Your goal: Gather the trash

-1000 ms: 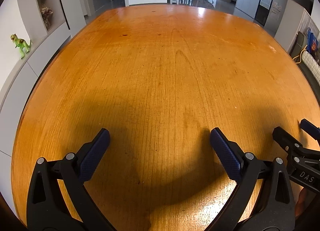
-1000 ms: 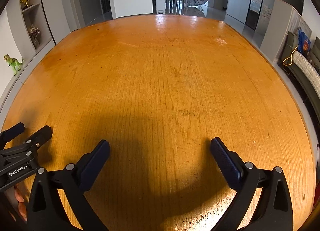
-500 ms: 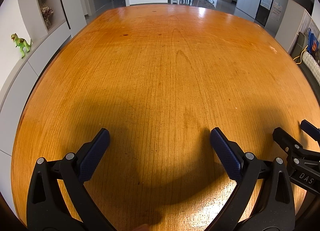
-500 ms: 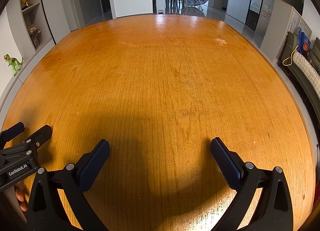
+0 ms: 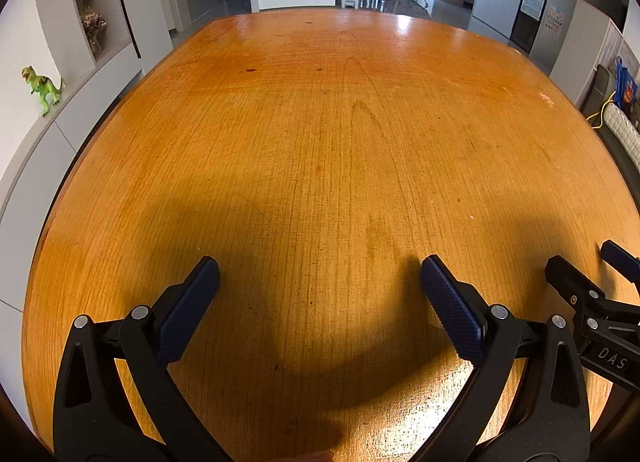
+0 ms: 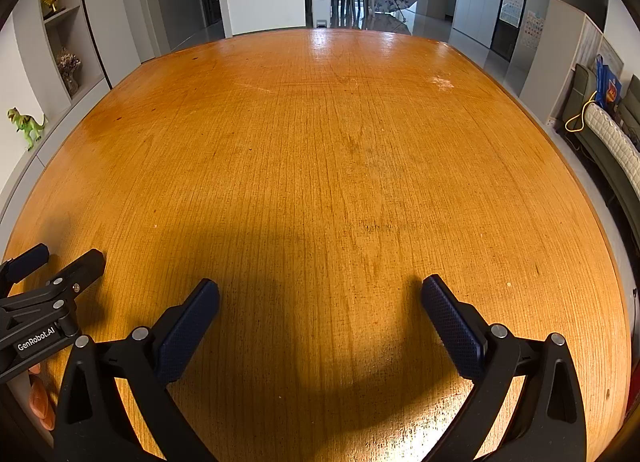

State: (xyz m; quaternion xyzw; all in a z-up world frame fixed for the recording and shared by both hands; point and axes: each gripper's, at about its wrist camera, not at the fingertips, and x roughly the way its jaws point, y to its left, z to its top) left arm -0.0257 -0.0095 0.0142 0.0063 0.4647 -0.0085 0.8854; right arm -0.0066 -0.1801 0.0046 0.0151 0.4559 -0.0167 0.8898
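Stillness over a wooden bench [image 5: 320,121]: left hand-held gripper [image 5: 320,274] and right hand-held gripper [image 6: 320,294] remain spread wide, empty; no trash visible to collect.

We look low along both tools, side by side, facing the same tabletop [image 5: 344,133] and far room.
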